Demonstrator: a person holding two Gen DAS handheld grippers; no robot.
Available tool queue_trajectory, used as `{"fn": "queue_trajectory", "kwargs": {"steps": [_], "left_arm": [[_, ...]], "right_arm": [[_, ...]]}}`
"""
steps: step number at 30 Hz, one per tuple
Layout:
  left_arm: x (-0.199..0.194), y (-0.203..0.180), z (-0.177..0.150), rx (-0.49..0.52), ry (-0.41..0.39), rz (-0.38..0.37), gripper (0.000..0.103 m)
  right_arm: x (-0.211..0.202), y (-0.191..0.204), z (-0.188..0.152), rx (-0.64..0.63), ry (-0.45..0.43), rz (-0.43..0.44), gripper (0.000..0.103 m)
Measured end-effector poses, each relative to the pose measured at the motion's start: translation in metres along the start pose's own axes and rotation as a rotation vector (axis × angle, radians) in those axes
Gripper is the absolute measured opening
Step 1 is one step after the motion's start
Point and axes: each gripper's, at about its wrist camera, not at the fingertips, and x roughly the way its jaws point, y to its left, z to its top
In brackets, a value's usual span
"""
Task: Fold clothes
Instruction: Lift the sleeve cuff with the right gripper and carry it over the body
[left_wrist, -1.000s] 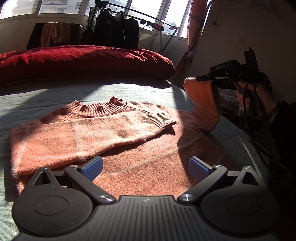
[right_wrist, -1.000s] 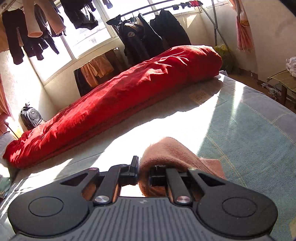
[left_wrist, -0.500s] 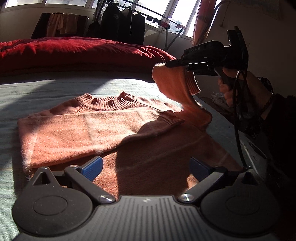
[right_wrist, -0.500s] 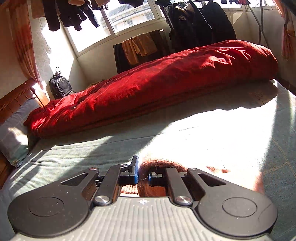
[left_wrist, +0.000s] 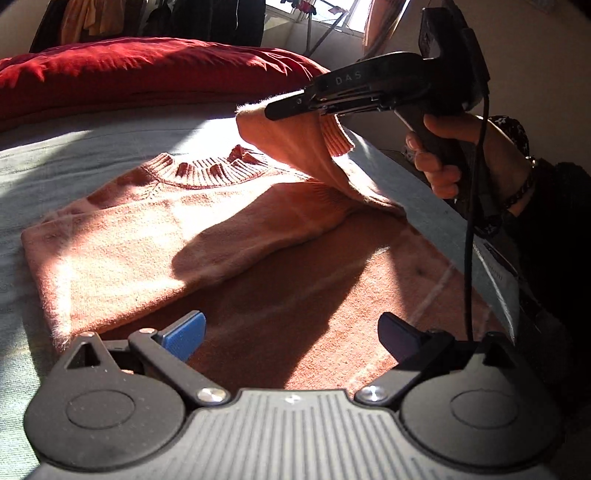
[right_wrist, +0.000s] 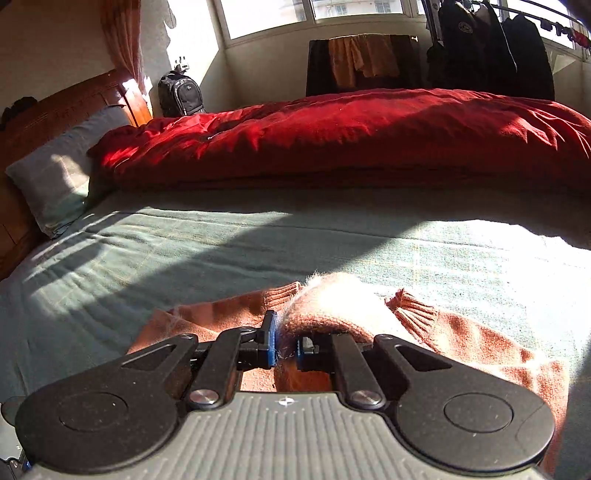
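An orange knitted sweater (left_wrist: 207, 236) lies flat on the grey-green bed cover (left_wrist: 74, 155), collar at the far side, with one sleeve folded across the chest. My right gripper (right_wrist: 285, 345) is shut on the other sleeve (left_wrist: 295, 144), holding it lifted above the sweater's right shoulder. In the left wrist view this gripper (left_wrist: 273, 109) comes in from the right, held by a hand (left_wrist: 454, 147). The sleeve (right_wrist: 332, 306) bunches between its blue pads in the right wrist view. My left gripper (left_wrist: 291, 336) hovers open over the sweater's lower hem, nothing between its fingers.
A long red duvet (right_wrist: 351, 136) is rolled along the far side of the bed. A grey pillow (right_wrist: 59, 177) and a wooden headboard (right_wrist: 66, 107) are at the left. Dark clothes hang on a rack (right_wrist: 491, 48) by the window. The bed's edge (left_wrist: 461, 229) runs along the right.
The right gripper has carried the sleeve leftward from the bed's right edge to above the sweater's shoulder, rolling as it went. The left gripper has drifted a little closer over the hem, still open.
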Motion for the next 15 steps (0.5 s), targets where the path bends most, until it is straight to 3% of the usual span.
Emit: {"fn": "queue_trajectory", "kwargs": {"steps": [6, 15], "left_arm": [[0.001, 0.027, 0.000, -0.101, -0.032, -0.048, 0.099], [0.012, 0.033, -0.013, -0.106, -0.002, -0.028, 0.099]], "right_arm": [[0.018, 0.034, -0.008, -0.175, 0.019, -0.015, 0.011], [0.070, 0.074, -0.046, -0.415, 0.173, -0.053, 0.012]]}}
